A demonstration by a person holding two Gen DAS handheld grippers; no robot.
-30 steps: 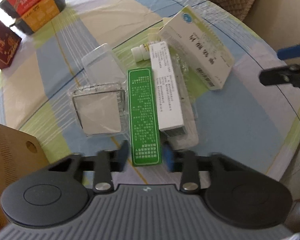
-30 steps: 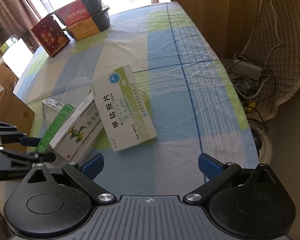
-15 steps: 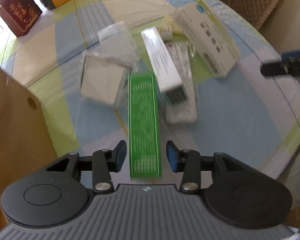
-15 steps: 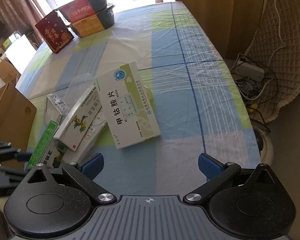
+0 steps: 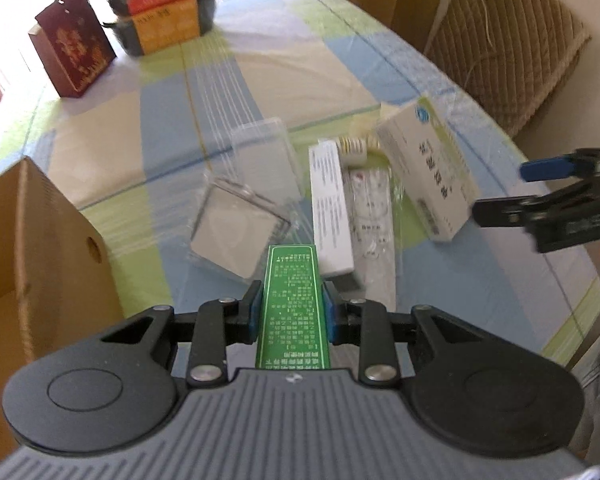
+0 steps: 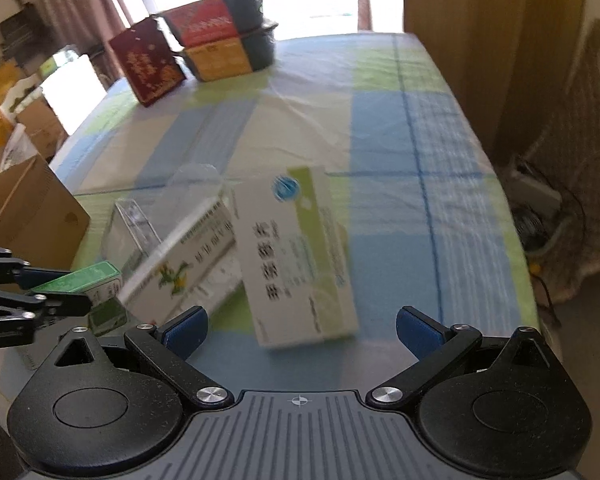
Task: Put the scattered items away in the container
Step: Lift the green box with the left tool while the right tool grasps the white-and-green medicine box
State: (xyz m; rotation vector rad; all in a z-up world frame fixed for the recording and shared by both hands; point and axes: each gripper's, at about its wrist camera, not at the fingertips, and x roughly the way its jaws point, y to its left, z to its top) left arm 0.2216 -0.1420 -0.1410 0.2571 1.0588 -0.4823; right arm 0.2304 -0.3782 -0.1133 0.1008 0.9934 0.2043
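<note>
Left tool point(image 5: 291, 310) is clamping the green box point(image 5: 295, 304) between both pads, gripping it toward its near end so most of the length is sticking out forward, clear of the counter point(image 5: 260, 64). Right tool point(image 6: 300, 330) is hanging spread wide with nothing in it, near the big white box point(image 6: 300, 252).

Container looks like the cardboard box point(image 5: 40, 248) at the left edge, top open. Remaining on the counter in one cluster: long white box point(image 5: 328, 208), big white box, small bottle point(image 5: 354, 148), clear plastic case point(image 5: 240, 232), flat sachet point(image 5: 374, 224).

Risks:
- Green box is gripped off-centre, so it may be pivoting in the pads on a fast swing left.
- Its far end could be catching the cardboard wall on the way over.
- Right tool is sitting close to the leaning white box; a nudge could be sliding it toward the near edge.

Surface: glossy plastic-covered checked cloth, looking slippery. Room: gift boxes point(image 5: 140, 20) at the far end, padded chair point(image 5: 512, 52) on the right, bright window glare.
</note>
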